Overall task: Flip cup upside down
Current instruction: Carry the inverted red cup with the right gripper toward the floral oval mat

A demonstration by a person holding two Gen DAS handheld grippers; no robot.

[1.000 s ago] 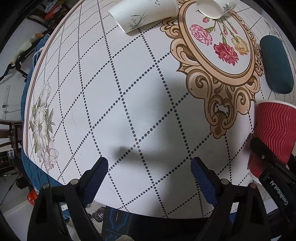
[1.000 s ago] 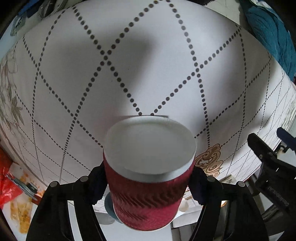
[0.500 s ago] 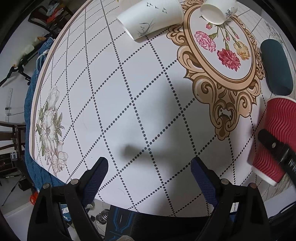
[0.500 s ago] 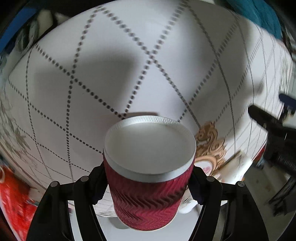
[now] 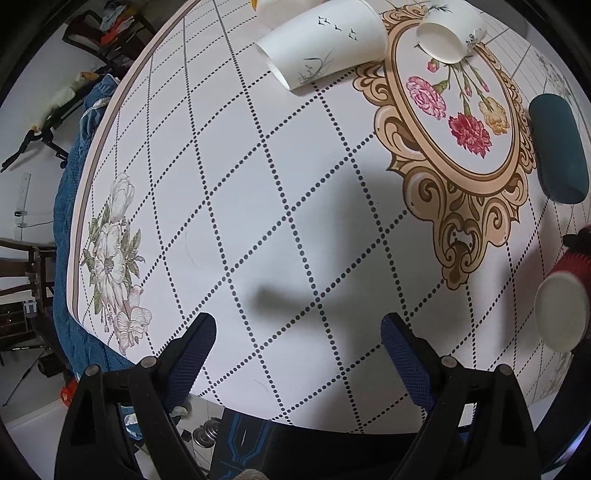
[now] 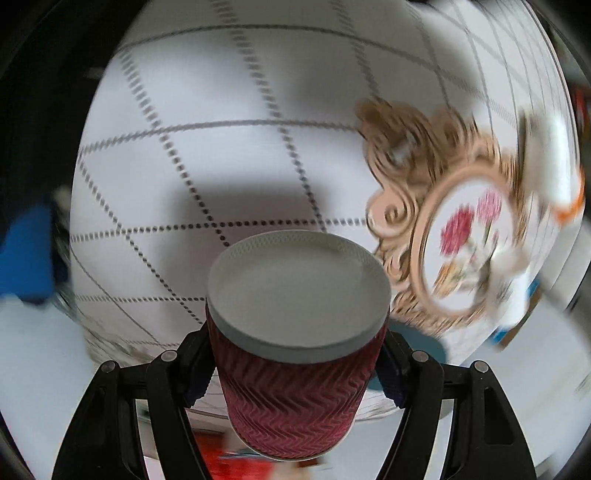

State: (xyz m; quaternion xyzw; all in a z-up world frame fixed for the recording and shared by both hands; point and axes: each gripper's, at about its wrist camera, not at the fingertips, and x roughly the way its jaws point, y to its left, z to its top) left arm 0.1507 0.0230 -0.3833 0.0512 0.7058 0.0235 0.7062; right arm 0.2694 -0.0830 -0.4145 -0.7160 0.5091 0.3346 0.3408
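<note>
The right hand-held gripper (image 6: pixel 297 363) clamps the red cup (image 6: pixel 291 384) by its ribbed wall, one finger pressed on each side. The cup is held off the surface (image 6: pixel 236 155), its white base (image 6: pixel 297 284) turned toward the camera; much of this view is blurred. In the left wrist view the cup (image 5: pixel 565 291) shows at the right edge, blurred, above the patterned surface (image 5: pixel 277 184) near the gold frame print (image 5: pixel 461 155). The left hand-held gripper (image 5: pixel 298 339) is spread wide, with nothing between its blue pads (image 5: pixel 192 354). Two white cups lie on their sides at the far end: a large one (image 5: pixel 325 48) and a smaller one (image 5: pixel 448 33). A dark teal case (image 5: pixel 557 147) lies just beside the frame print.
</note>
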